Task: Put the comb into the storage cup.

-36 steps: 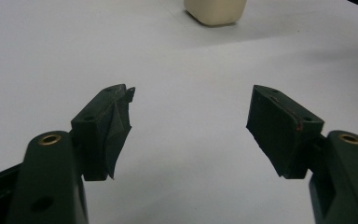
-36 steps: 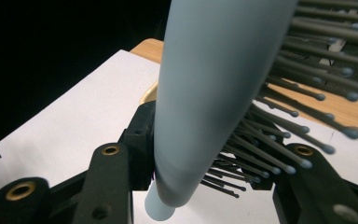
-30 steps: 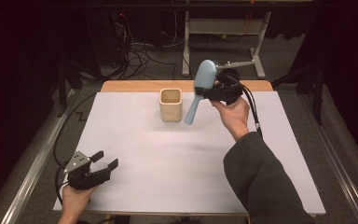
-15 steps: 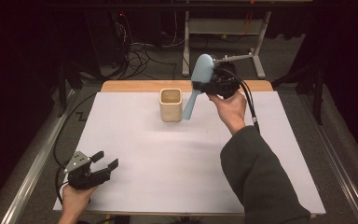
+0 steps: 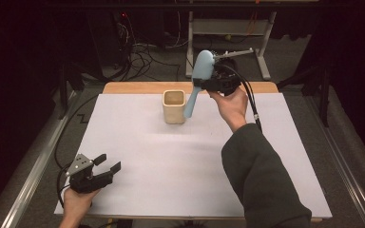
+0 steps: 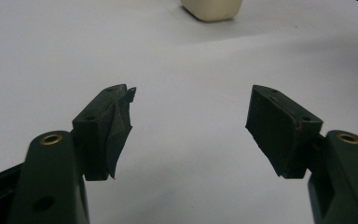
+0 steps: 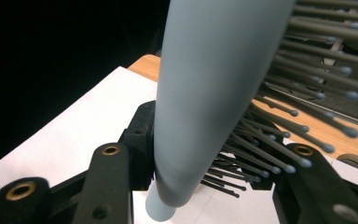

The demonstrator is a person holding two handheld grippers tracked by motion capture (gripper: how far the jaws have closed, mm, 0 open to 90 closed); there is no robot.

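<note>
Hairbrush (image 5: 197, 83) clenched upright in right claw (image 5: 208, 81), handle down, just beside cup (image 5: 174, 108).

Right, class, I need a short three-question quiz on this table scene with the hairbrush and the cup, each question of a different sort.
1. True or false: the right gripper is shut on the blue hairbrush.
2. Where is the handle end of the hairbrush? A) inside the cup; B) in the air beside the cup; C) flat on the table.
3. Fill in: the left gripper, near the table's front corner, holds ____.

Key: 1 true. 2 B. 3 nothing; its jaws stand open.
</note>
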